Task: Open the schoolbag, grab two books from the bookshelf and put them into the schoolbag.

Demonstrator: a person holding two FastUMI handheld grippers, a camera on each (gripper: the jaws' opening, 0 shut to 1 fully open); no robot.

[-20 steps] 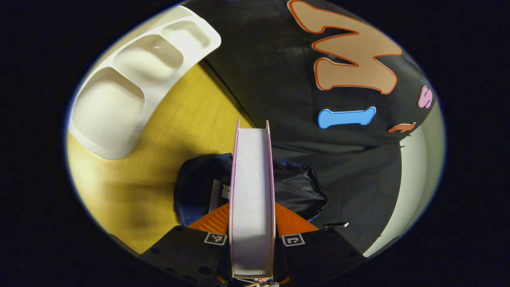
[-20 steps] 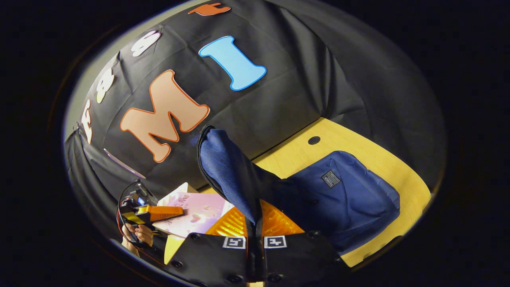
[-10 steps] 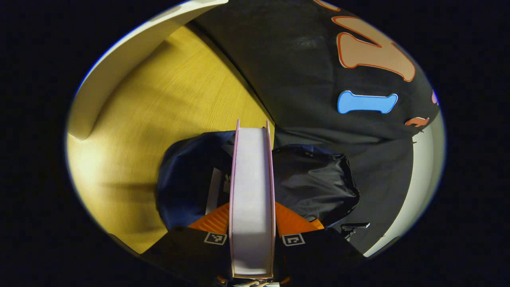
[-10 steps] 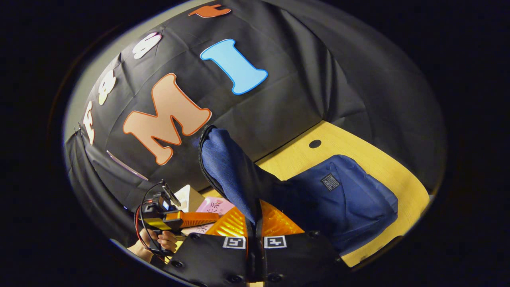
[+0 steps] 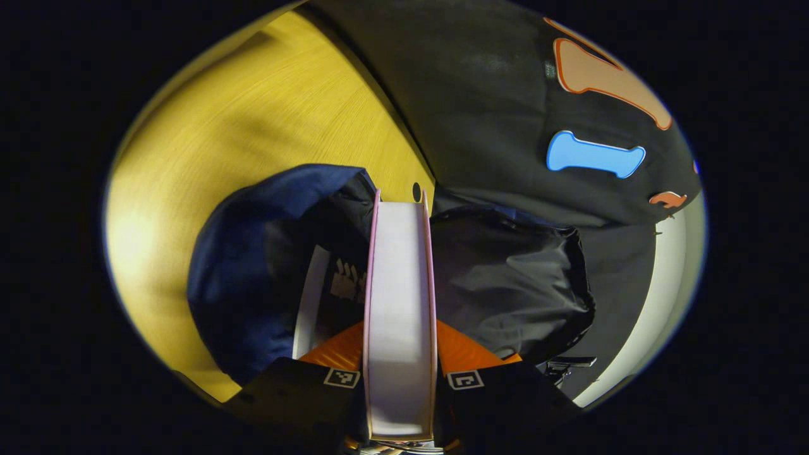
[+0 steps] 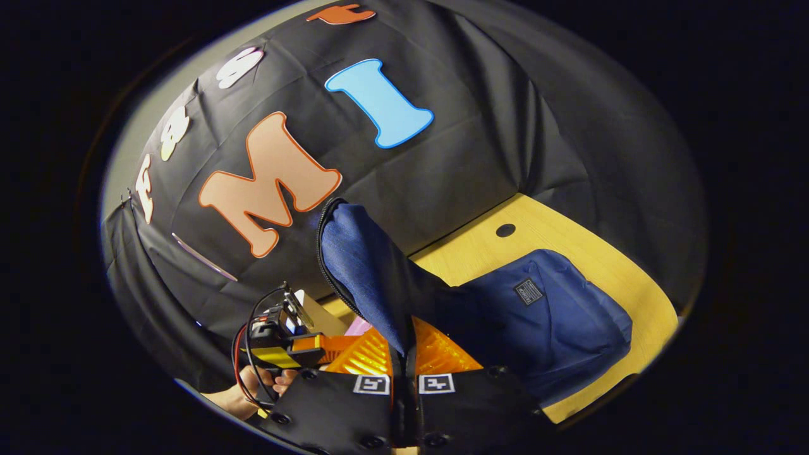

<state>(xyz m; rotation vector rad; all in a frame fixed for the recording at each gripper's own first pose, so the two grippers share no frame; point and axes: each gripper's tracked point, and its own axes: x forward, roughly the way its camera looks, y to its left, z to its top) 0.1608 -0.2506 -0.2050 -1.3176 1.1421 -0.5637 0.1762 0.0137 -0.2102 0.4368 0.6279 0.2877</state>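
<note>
Above the bag's [image 5: 253, 253] open mouth, your left gripper [image 5: 399, 354] holds a book [image 5: 399, 303] on edge, both fingers pressed to its covers, its far edge pointing down into the opening. Inside the bag, just left of that book, you can see the pale edge of another book [image 5: 306, 303], so this looks like book 2 of 2.

Your right gripper [image 6: 404, 366] is clamped on the bag's flap [image 6: 366, 272], lifting it up and away from the bag's body [image 6: 556, 322], which lies on the table [image 6: 556, 234]. In the right gripper view, the left gripper [image 6: 284, 338] sits just beside the flap with a hand [image 6: 246, 392] under it.

From here, the risks are these:
- If your right grip slackens, the flap drops across the mouth and blocks the book.
- If you lower the book at a tilt, its corner may catch on the bag's rim or lining [image 5: 505, 278] and bunch the cloth.
- If it lands on the book inside, it may jam partway.
- If you let go early, it may tip out onto the table.
</note>
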